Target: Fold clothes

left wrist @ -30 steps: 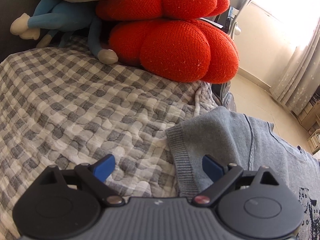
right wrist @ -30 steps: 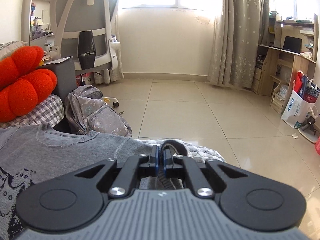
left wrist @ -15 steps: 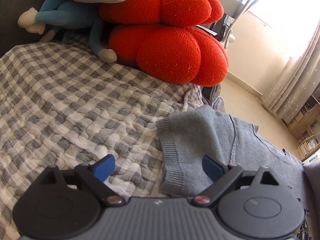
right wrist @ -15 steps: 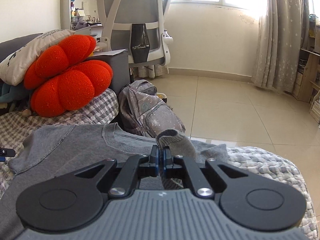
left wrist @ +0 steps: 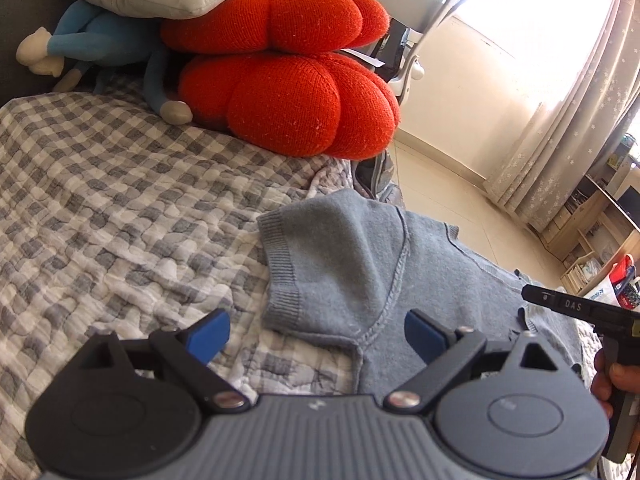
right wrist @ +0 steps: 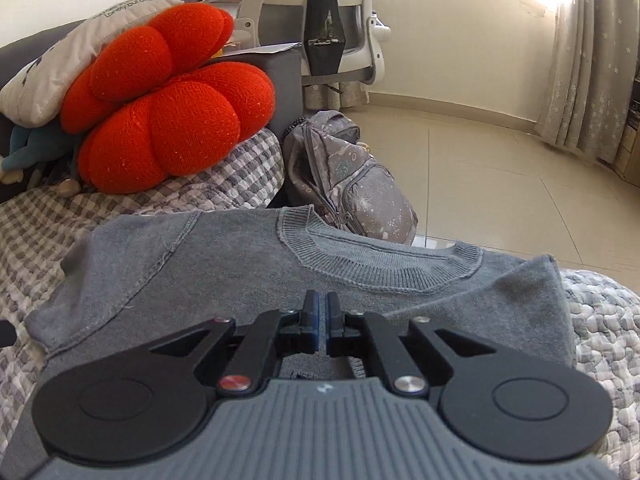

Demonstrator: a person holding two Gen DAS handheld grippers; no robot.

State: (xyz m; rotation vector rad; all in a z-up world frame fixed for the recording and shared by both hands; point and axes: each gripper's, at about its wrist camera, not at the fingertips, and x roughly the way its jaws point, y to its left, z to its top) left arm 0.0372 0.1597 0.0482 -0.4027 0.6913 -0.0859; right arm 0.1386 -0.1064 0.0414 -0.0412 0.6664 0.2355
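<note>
A grey sweater (right wrist: 248, 280) lies flat on the checked bed (left wrist: 100, 200) near its floor-side edge, the left hand-held gripper (left wrist: 316, 334) gaping empty over one sleeve, the right hand-held gripper (right wrist: 320, 320) nearly closed, apparently pinching the other folded inward.

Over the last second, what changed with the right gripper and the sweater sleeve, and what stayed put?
The right gripper carried the pinched sleeve inward over the grey sweater; that side now lies folded across the chest. Whether its near-shut jaws still pinch fabric is unclear. The left gripper stayed open, drawing back slightly from the other sleeve. The red cushions and checked blanket stayed put.
</note>
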